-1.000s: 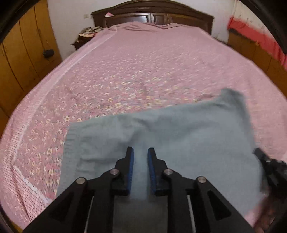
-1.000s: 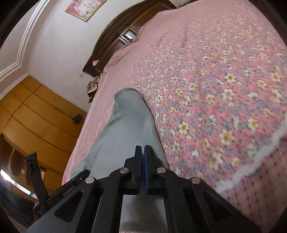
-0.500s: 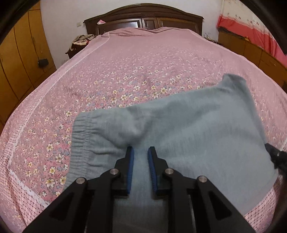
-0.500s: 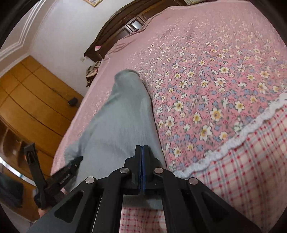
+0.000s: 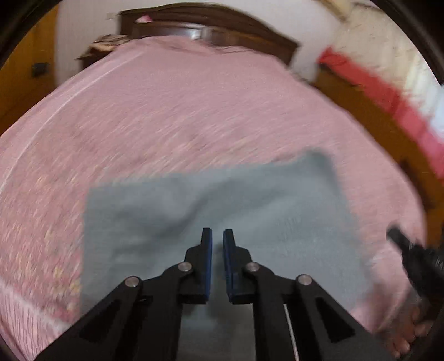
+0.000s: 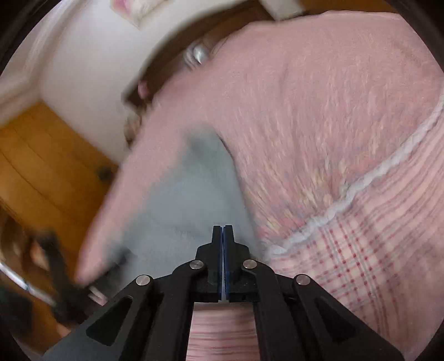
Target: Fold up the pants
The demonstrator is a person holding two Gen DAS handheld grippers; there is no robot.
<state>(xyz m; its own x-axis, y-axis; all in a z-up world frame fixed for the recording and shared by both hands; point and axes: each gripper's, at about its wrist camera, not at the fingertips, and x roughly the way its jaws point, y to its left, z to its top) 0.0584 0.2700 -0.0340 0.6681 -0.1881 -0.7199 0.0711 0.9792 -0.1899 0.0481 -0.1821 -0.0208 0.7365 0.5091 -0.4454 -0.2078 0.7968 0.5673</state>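
The grey-blue pants [image 5: 222,211] lie spread across the near end of the bed [image 5: 180,111], on its pink flowered cover, already doubled into a broad oblong. They look soft and light, a limp knit that will sag and drag rather than hold a crease, so the sound places to take hold are the corners or a doubled edge, pinched through every layer at once. The left gripper [image 5: 217,263] hangs over the near part of the cloth; its fingers are closing, a narrow gap showing between the blue pads. Both views are blurred, so whether any fabric is caught in that gap cannot be told. The right gripper [image 6: 222,261] has its fingers pressed together at the cloth's near right edge — probably pinching a thin fold of it, though the blur leaves that a judgement. Beyond stand a dark headboard [image 5: 211,25] and wooden wardrobes [image 6: 41,155].
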